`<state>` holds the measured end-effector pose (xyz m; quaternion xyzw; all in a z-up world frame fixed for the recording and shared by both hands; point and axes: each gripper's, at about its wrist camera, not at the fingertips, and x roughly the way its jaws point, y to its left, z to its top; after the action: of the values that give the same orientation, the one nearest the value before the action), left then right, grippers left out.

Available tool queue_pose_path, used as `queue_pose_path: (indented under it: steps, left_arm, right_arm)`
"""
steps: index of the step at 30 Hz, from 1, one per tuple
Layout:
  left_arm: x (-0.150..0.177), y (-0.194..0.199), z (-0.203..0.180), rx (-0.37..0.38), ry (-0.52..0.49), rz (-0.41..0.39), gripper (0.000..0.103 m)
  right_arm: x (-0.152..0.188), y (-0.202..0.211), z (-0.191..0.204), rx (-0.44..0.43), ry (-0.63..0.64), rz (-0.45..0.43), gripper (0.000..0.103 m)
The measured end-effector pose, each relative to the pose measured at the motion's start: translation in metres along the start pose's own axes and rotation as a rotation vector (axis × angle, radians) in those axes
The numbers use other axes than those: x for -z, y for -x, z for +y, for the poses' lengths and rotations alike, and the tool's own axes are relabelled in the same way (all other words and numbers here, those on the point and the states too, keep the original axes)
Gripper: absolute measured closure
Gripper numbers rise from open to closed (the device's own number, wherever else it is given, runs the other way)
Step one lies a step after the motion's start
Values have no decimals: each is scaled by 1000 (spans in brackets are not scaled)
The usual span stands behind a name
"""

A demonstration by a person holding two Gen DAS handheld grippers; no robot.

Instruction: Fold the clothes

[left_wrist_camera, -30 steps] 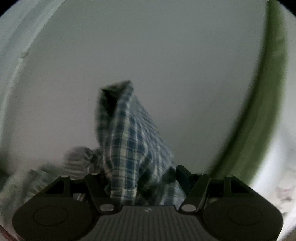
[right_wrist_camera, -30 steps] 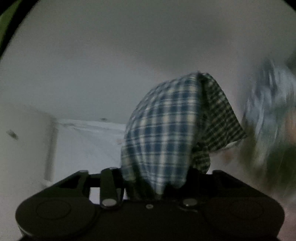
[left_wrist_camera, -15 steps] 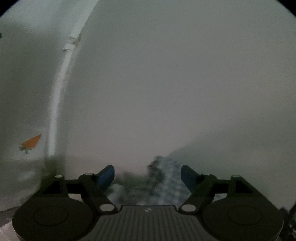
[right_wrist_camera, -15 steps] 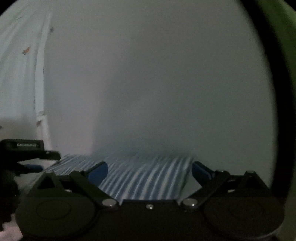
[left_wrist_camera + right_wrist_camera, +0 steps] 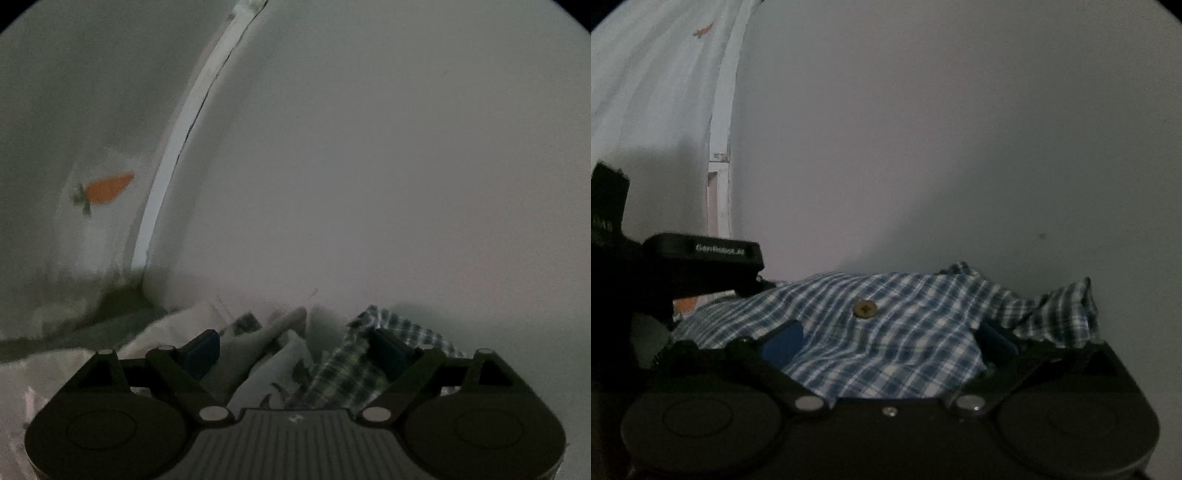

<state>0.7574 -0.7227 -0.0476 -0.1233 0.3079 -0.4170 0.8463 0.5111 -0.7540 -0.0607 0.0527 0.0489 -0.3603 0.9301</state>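
Observation:
A blue and white plaid shirt [image 5: 905,332] with a brown button [image 5: 864,308] lies flat in front of my right gripper [image 5: 890,341]. The right jaws stand wide open, with the cloth lying loose between them. In the left wrist view a bunched end of the plaid shirt [image 5: 354,365] lies by the right finger of my left gripper [image 5: 295,349], which is open and holds nothing. The left gripper's body also shows at the left of the right wrist view [image 5: 701,258].
A plain grey wall [image 5: 369,166] stands close behind the shirt. A white curtain with an orange carrot print [image 5: 109,188] hangs at the left, beside a white frame strip [image 5: 177,147]. Pale bedding [image 5: 192,325] lies under the left gripper.
Both grippers held the plaid shirt up in the air a second ago. They have since opened and come down, and the shirt now lies flat by the wall.

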Motion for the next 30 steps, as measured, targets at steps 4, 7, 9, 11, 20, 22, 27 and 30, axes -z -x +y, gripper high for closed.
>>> queue_pose_path:
  steps: [4,7,9,11,20,22,27,30]
  left_arm:
    - [5,10,-9,-22,-16,2,13]
    - [14,50,-19,-15,-23,-38,12]
    - [20,90,-18,0,-43,-90,8]
    - [27,134,-16,-9,-39,-124,5]
    - [90,370,9,-247,18,-295,0]
    - [109,419,5,-320,-5,-333,0]
    - [158,523,-20,-449,-63,-424,0]
    - [191,573,-37,-489,-99,-505,0]
  right_arm:
    - [-23,2,1,-10,11,41,0]
    - [-25,31,-10,-22,25,71,0]
    - [-29,39,-17,-42,21,87,0]
    - [-35,44,-21,-56,27,102,0]
    - [-59,112,-12,-81,85,49,0]
    - [-61,137,-7,-107,67,40,0]
    - [-60,210,9,-243,-4,18,0]
    - [-60,250,25,-384,-13,44,0]
